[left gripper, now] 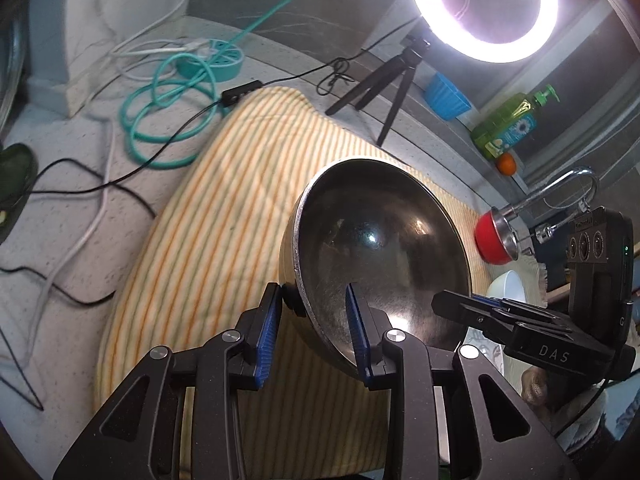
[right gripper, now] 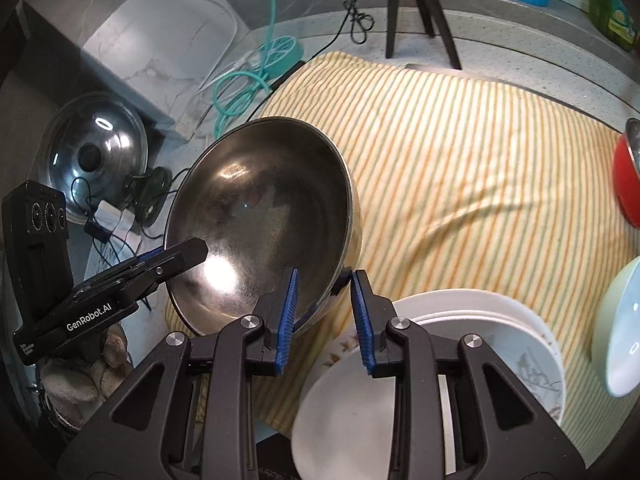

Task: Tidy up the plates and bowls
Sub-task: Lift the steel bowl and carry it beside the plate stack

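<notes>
A large steel bowl (left gripper: 380, 252) is held tilted above the yellow striped towel (left gripper: 224, 208). My left gripper (left gripper: 314, 328) straddles its near rim, one blue pad inside and one outside. My right gripper (right gripper: 322, 312) straddles the opposite rim of the same bowl (right gripper: 264, 216) the same way. Each gripper shows in the other's view, clamped on the rim. A stack of white plates (right gripper: 480, 344) lies on the towel (right gripper: 460, 168) below my right gripper. A pale blue bowl (right gripper: 620, 332) and a red bowl (right gripper: 628, 184) sit at the right.
A ring light (left gripper: 484, 4) on a black tripod (left gripper: 384, 84) stands behind the towel. Teal hose (left gripper: 168, 120) and black cables lie on the counter at left. A glass pot lid (right gripper: 96, 152) leans at the left. Dish soap (left gripper: 508, 124), a blue cup (left gripper: 446, 96) and a faucet (left gripper: 560, 192) are at the right.
</notes>
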A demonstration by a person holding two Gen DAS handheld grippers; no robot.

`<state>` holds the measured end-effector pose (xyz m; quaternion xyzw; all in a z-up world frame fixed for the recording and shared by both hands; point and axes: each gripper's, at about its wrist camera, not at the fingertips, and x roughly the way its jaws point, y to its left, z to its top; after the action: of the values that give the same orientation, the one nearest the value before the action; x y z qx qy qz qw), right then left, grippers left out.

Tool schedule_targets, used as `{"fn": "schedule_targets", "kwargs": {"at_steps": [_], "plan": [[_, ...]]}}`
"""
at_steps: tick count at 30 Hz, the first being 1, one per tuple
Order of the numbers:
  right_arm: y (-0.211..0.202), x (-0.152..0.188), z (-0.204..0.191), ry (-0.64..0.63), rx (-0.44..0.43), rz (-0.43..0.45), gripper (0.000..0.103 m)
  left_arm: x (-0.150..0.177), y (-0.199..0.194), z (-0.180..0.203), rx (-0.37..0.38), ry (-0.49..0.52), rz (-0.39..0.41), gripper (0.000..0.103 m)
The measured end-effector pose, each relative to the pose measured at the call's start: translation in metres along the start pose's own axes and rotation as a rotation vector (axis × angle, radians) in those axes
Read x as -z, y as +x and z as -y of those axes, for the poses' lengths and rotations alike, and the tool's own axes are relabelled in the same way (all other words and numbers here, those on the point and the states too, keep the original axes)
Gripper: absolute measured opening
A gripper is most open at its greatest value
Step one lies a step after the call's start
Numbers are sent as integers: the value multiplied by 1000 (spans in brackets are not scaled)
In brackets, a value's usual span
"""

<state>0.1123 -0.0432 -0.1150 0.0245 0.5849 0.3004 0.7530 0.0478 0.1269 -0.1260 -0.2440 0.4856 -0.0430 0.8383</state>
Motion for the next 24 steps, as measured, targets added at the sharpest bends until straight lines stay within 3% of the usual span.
{"fn": "schedule_targets", "kwargs": {"at_steps": [24], "plan": [[35,14,-21,-41,-53,-95,29,24,-10,-36,-37,-88,-33,30]]}}
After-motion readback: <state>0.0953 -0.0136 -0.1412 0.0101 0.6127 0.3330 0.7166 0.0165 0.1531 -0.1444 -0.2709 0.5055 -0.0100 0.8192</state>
